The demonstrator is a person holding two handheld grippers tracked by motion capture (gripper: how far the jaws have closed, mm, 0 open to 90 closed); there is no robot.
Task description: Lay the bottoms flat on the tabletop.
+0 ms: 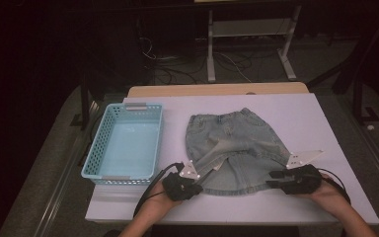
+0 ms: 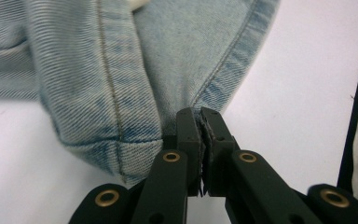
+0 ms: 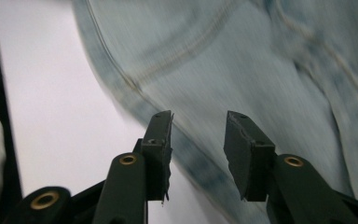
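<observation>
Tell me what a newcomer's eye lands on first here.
A pale denim skirt lies spread in the middle of the white table, with a light blue basket to its left. At the near hem, the left gripper is shut on the denim edge, while the right gripper hovers open over the hem.

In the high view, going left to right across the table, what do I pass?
Blue basket → left claw, shut on the hem of the denim skirt → right claw, open at the skirt's right hem → bare white table.
</observation>
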